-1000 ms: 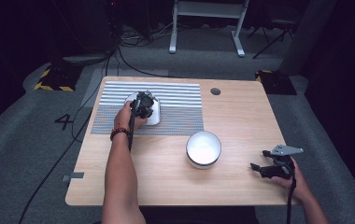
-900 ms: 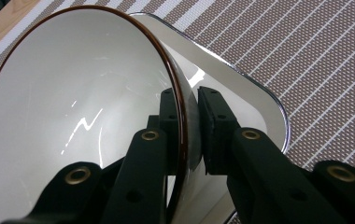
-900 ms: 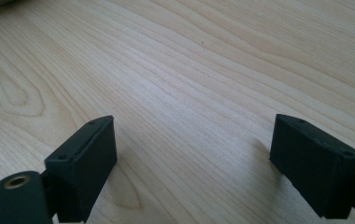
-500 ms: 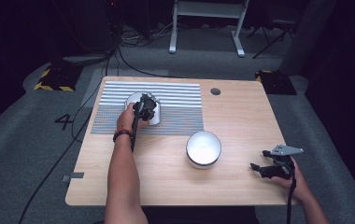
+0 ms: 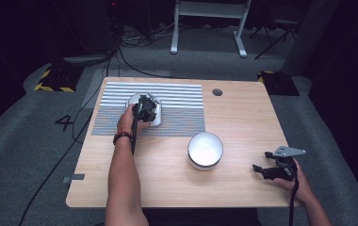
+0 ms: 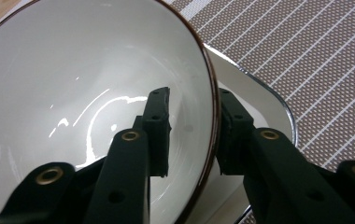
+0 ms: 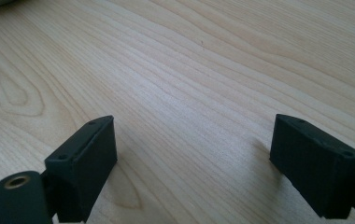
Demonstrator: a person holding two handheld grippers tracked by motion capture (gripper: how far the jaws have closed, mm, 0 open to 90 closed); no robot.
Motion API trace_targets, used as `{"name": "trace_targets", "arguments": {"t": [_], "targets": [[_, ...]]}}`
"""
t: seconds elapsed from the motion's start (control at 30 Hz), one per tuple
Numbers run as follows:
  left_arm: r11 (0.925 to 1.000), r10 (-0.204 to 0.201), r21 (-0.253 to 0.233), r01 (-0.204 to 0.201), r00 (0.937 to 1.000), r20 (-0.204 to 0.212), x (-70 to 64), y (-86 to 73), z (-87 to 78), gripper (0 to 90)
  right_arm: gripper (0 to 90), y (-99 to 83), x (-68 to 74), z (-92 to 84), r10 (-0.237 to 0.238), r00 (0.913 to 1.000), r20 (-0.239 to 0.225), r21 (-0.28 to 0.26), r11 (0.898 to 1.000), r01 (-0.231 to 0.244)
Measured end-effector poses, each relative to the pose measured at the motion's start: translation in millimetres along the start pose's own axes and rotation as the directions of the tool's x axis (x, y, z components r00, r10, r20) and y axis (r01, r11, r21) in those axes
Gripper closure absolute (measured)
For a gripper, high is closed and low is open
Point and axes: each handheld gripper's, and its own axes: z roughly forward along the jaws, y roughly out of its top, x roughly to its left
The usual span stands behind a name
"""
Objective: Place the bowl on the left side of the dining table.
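A white bowl with a thin brown rim [image 6: 73,84] is tilted up on the striped placemat [image 5: 177,110], and my left gripper [image 6: 192,135] is shut on its rim, one jaw inside and one outside. Under it lies another white dish with a silvery edge [image 6: 255,98]. In the high view this left gripper [image 5: 145,109] and the bowl [image 5: 154,117] are at the mat's left part. A second white bowl [image 5: 205,149] stands upright on the bare wood. My right gripper [image 5: 267,170] rests low near the table's front right corner, open, with nothing between its jaws [image 7: 194,158].
The wooden table [image 5: 243,122] has a round cable hole [image 5: 217,92] at the back right. A black cable [image 5: 73,136] runs off its left side to the floor. A white frame stand [image 5: 210,19] is beyond the table.
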Motion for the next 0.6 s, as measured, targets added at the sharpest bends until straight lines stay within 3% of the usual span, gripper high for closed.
{"name": "trace_targets", "arguments": {"t": [0.3, 0.33, 0.37, 0.4, 0.47, 0.5, 0.6], "targets": [[0.9996, -0.027, 0.008, 0.027, 0.9995, -0.016, 2.9, -1.0, -0.6, 55.3, 14.8, 0.0, 0.0, 0.0, 0.0, 1.0, 0.0, 0.0, 1.0, 0.0], [0.9984, -0.055, 0.015, 0.055, 0.9982, -0.022, 1.9, -1.6, -1.4, 53.6, 14.8, 0.0, 0.0, 0.0, 0.0, 1.0, 0.0, 0.0, 1.0, 0.0], [0.9991, -0.042, 0.005, 0.042, 0.9986, -0.034, 3.6, -1.3, -2.0, 49.2, 14.8, 0.0, 0.0, 0.0, 0.0, 1.0, 0.0, 0.0, 1.0, 0.0], [0.9992, -0.041, -0.001, 0.041, 0.9986, -0.033, 4.5, -1.5, -2.5, 48.6, 14.8, 0.0, 0.1, 0.0, 0.001, 1.0, 0.0, 0.0, 1.0, -0.001], [0.9968, -0.08, 0.007, 0.08, 0.9965, -0.027, 3.7, -2.0, -4.6, 45.0, 14.8, 0.0, 0.0, 0.0, 0.0, 1.0, 0.0, 0.0, 1.0, 0.0], [0.9979, -0.064, -0.005, 0.064, 0.9976, -0.025, 4.9, -1.6, -5.2, 43.6, 14.8, 0.0, 0.0, 0.0, 0.0, 1.0, 0.0, 0.0, 1.0, 0.0], [0.9966, -0.082, -0.012, 0.082, 0.9965, -0.019, 5.6, -1.7, -8.0, 39.3, 14.8, 0.0, 0.0, 0.0, 0.0, 1.0, 0.0, 0.0, 1.0, 0.0]]}}
